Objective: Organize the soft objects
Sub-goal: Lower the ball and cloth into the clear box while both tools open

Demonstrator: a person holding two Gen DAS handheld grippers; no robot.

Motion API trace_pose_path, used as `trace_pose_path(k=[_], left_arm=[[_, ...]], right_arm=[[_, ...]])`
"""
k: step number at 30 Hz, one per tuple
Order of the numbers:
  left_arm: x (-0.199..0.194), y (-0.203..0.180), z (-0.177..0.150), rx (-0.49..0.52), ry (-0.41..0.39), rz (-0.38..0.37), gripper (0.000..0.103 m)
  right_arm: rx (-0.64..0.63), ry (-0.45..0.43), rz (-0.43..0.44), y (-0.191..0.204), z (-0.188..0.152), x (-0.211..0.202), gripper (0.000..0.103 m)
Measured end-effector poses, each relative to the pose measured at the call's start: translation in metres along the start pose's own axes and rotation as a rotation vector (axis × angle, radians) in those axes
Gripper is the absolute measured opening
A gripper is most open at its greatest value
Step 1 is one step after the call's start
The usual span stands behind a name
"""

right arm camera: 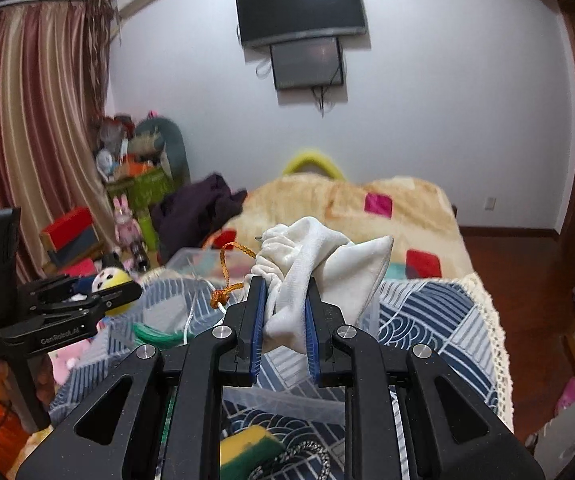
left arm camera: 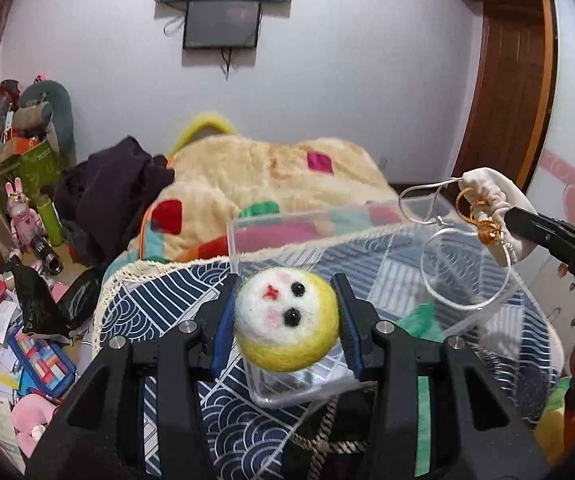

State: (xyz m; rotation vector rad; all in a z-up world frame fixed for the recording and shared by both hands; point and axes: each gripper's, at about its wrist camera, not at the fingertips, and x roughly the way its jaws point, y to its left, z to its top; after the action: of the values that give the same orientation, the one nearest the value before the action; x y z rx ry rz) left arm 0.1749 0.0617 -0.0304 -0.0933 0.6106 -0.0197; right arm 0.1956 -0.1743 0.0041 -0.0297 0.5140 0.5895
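My left gripper (left arm camera: 287, 316) is shut on a round felt ball (left arm camera: 287, 320), white-faced with a yellow rim, black eyes and a red mark. It holds the ball above the near end of a clear plastic box (left arm camera: 243, 240). The ball also shows in the right wrist view (right arm camera: 109, 280). My right gripper (right arm camera: 285, 320) is shut on a white drawstring pouch (right arm camera: 327, 268) with an orange cord (right arm camera: 227, 268). In the left wrist view the pouch (left arm camera: 495, 200) hangs over the box's far right side, with silver cord loops (left arm camera: 463, 272) below it.
The box stands on a blue and white patterned cloth (left arm camera: 223, 420) with a cream fringe. Behind it lies a cream fleece blanket (left arm camera: 247, 176) and dark clothing (left arm camera: 111, 184). A green item (right arm camera: 155, 334) lies in the box. A yellow-green sponge (right arm camera: 247, 448) and braided cord (right arm camera: 307, 456) lie nearer.
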Motion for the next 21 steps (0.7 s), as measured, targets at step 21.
trace_pose_path(k=[21], left_arm=[[0.031,-0.008,-0.001,0.04,0.091,-0.038,0.063]], right_arm=[[-0.089,0.2,0.024,0.002,-0.022,0.034,0.04]])
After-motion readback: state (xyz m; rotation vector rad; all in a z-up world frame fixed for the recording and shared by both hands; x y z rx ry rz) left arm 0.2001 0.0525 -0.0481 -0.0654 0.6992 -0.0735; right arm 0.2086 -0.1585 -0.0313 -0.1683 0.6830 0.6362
